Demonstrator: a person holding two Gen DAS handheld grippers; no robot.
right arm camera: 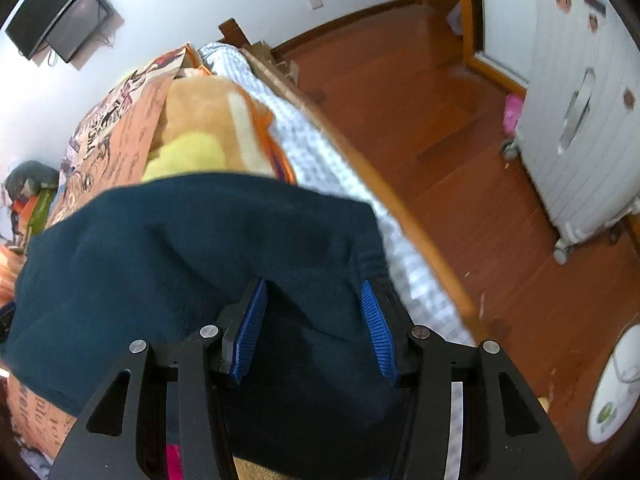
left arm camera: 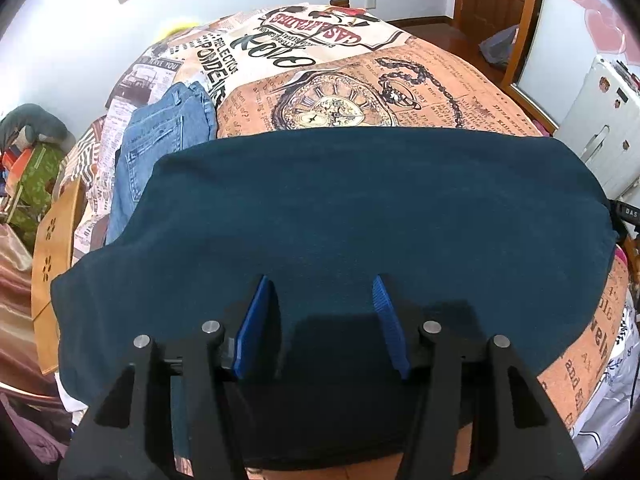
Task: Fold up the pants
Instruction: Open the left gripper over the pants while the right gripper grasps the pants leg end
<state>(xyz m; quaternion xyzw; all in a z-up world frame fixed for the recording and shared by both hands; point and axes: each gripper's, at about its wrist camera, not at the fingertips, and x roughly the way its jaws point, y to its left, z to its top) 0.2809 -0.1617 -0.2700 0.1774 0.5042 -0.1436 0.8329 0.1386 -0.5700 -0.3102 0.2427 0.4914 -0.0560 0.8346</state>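
Dark teal pants lie folded in a broad flat band across the near part of the bed. My left gripper hovers just above their near half, open, its blue pads apart and casting a shadow on the cloth. In the right wrist view the same pants reach the bed's right side, with a raised crease running between the fingers. My right gripper stands open astride that end of the cloth, its right pad near the hem; neither pad presses on the fabric.
Folded blue jeans lie left of the pants on the printed bedcover. An orange and yellow blanket sits beyond. The bed's wooden rail borders the wood floor. A white suitcase stands right; wooden furniture left.
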